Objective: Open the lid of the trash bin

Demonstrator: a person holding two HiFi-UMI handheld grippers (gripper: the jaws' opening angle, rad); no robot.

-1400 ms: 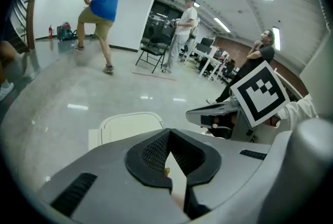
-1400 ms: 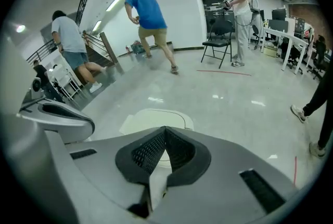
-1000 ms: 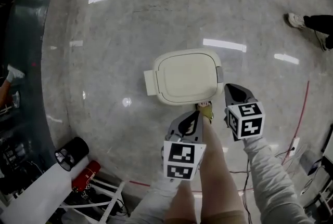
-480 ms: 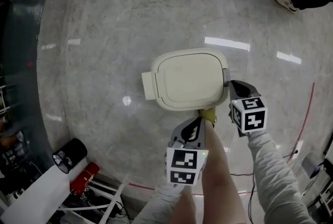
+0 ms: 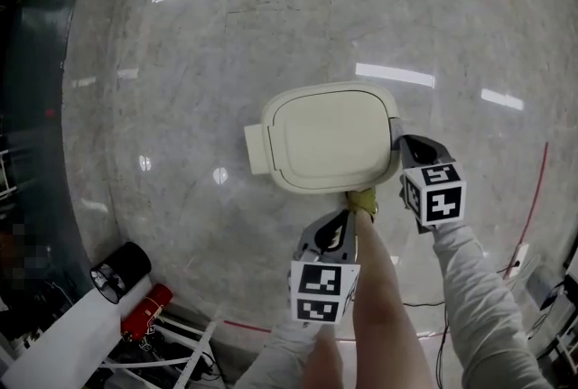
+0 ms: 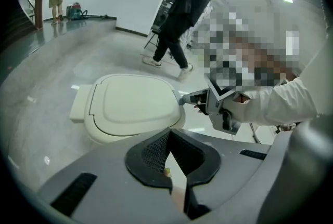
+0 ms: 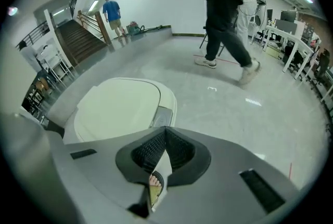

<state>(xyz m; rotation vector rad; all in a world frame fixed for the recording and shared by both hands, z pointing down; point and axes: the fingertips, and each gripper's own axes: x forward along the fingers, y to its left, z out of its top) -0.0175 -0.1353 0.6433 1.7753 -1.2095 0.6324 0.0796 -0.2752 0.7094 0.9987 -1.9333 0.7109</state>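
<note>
head view is showing the trash bin (image 5: 298, 187) standing on the glossy stone floor (image 5: 181, 62), just ahead of the person's sandalled foot (image 5: 363, 200), with its cream lid (image 5: 327, 136) lying flat and shut. the left gripper (image 5: 341, 217) is hovering near the bin's near side, apart from it. the left gripper view is showing its jaws pressed together with nothing between them. the right gripper (image 5: 403, 143) is sitting just beside the bin's right edge, by a small grey panel (image 5: 392, 131) in the rim. its jaws are also meeting at the tips and carrying nothing. i cannot tell whether it is touching the bin.

the lid is looking like moulded plastic: light, stiff, smooth and rather slippery. a tab (image 5: 256, 148) on the left side is probably the hinge, suggesting the lid would be swinging up from the right. the best hold is likely the lid's lip beside the grey panel, hooked from under or pinched, or the panel itself if it is a release button. the bin is probably light too, and could be tipping or skating on this floor.
</note>
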